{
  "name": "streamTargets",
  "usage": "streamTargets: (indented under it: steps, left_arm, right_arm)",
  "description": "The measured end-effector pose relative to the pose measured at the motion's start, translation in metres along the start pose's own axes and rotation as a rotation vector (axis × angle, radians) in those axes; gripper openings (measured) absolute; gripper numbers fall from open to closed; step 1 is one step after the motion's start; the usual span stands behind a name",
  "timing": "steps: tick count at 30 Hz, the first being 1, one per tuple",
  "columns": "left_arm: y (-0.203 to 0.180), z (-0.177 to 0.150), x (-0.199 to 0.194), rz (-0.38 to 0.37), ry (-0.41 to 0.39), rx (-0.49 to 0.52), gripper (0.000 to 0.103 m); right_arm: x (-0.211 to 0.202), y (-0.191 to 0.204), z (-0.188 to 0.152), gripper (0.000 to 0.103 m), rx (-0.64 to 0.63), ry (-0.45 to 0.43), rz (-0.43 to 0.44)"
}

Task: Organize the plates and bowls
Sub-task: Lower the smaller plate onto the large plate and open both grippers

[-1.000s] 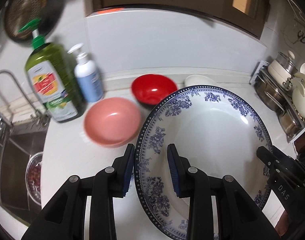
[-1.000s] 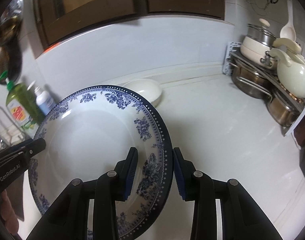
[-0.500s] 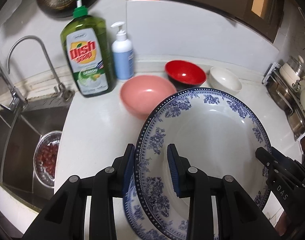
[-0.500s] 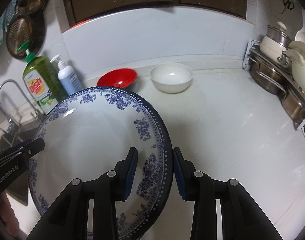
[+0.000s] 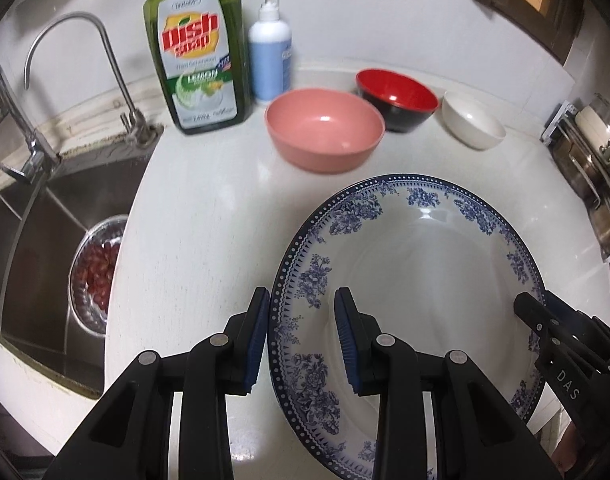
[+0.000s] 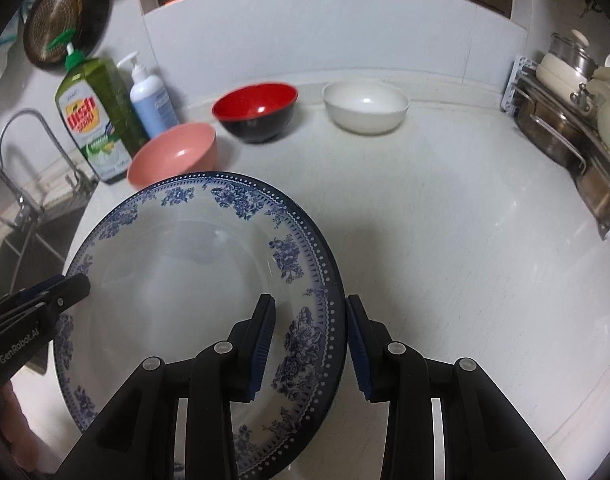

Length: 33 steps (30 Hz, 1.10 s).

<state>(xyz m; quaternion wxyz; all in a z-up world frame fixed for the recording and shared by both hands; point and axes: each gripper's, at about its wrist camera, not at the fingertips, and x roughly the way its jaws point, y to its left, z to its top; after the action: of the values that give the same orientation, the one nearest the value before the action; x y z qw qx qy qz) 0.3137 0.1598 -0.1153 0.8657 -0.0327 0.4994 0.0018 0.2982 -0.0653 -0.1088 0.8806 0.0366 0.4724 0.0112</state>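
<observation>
Both claws, the left claw [image 5: 301,336] and the right claw [image 6: 309,344], pinch opposite rims of the big round blue-flowered white plate [image 5: 417,280], held flat above the white worktop [image 6: 445,240], near the pink bowl [image 5: 325,128].

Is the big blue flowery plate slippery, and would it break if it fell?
Probably both. The plate looks glazed and shiny, so it could slide in a loose grip. That may be why the left gripper and right gripper each clamp its rim. It looks like ceramic, so a drop onto the counter would likely chip it.
</observation>
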Motion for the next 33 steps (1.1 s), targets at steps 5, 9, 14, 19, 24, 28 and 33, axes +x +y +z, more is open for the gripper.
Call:
streamTargets:
  steps: [5, 9, 14, 19, 24, 28, 33]
  left_arm:
    - [0.001, -0.006, 0.006, 0.004, 0.02, -0.004, 0.033]
    - [0.002, -0.007, 0.01, 0.014, 0.032, -0.01, 0.033]
    - [0.003, -0.01, 0.018, 0.021, 0.056, -0.014, 0.033]
    - [0.004, -0.015, 0.022, 0.023, 0.071, -0.019, 0.033]
    - [0.006, -0.016, 0.026, 0.023, 0.084, -0.02, 0.033]
    - [0.007, -0.017, 0.03, 0.015, 0.097, -0.023, 0.033]
    - [0.01, -0.015, 0.032, -0.003, 0.102, -0.03, 0.033]
  right_arm:
    - [0.008, 0.001, -0.004, 0.037, -0.014, 0.029, -0.002]
    - [0.013, 0.001, -0.005, 0.037, -0.015, 0.046, 0.005]
    - [0.022, 0.003, -0.009, 0.037, -0.017, 0.073, 0.013]
    - [0.027, 0.004, -0.011, 0.037, -0.026, 0.091, 0.012]
    - [0.031, 0.006, -0.012, 0.039, -0.035, 0.102, 0.012]
    - [0.031, 0.007, -0.012, 0.039, -0.046, 0.098, 0.005]
    - [0.032, 0.009, -0.011, 0.041, -0.06, 0.1, -0.004]
